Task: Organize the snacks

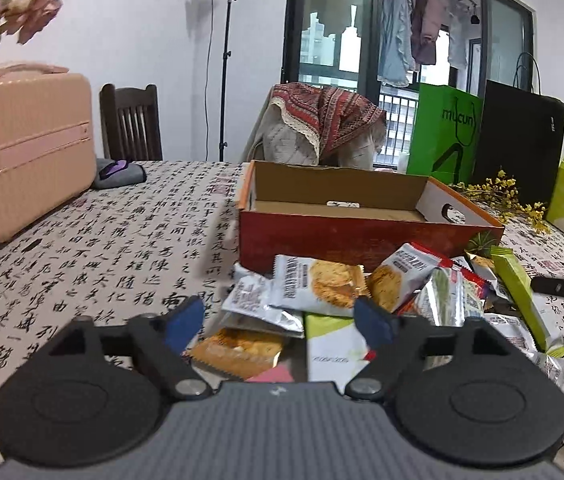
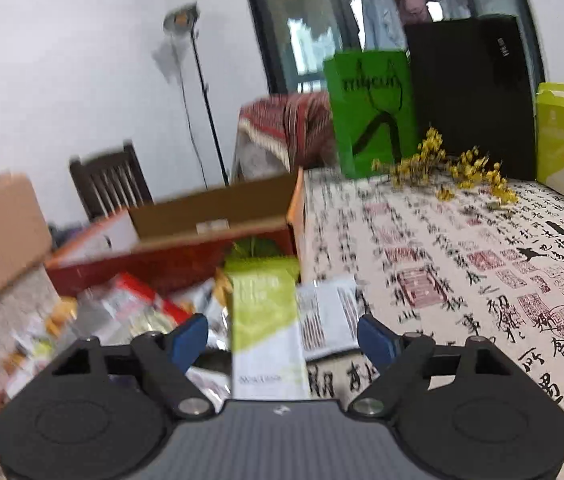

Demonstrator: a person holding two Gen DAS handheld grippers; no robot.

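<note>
In the left wrist view, the left gripper [image 1: 280, 320] hangs low over the snacks [image 1: 322, 288], a loose heap of foil packets in the lower centre of the frame. Its fingers [image 1: 184, 318] are wide apart and hold nothing, probably ready to choose one packet. Just behind the heap stands the open box [image 1: 362, 236], red outside and empty as far as I can see, so it is likely the place for them. In the right wrist view, blurred, the right gripper [image 2: 282, 336] is also spread wide, with a green and white pack [image 2: 266, 320] lying between the fingers but not clamped.
</note>
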